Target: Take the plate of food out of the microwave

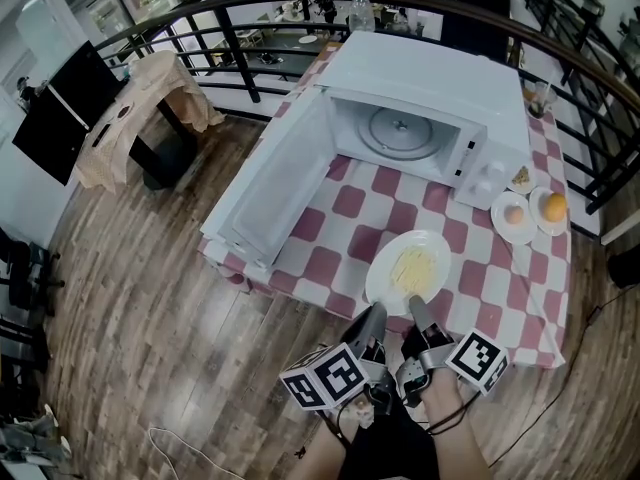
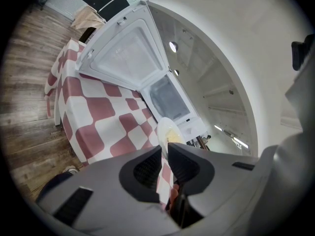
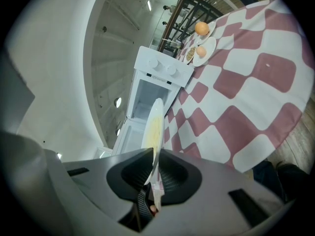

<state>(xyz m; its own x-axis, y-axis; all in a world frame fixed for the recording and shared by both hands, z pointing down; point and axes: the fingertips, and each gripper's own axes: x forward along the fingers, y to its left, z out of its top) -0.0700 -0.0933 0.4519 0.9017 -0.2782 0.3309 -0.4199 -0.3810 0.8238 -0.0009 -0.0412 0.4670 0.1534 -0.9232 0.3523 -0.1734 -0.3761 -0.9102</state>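
Plate point(image 1: 408, 271) on surface point(image 1: 480, 303) at microwave's point(image 1: 400, 118) 6 o'clock. Left tongs point(image 1: 374, 314), right tongs point(image 1: 416, 306) both clamp its near rim, 7 and 6 o'clock. Stiff, probably slick, breakable: keep level.

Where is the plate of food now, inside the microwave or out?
Out. The plate lies before the open microwave, over the checked tablecloth; the oven's chamber shows only its turntable.
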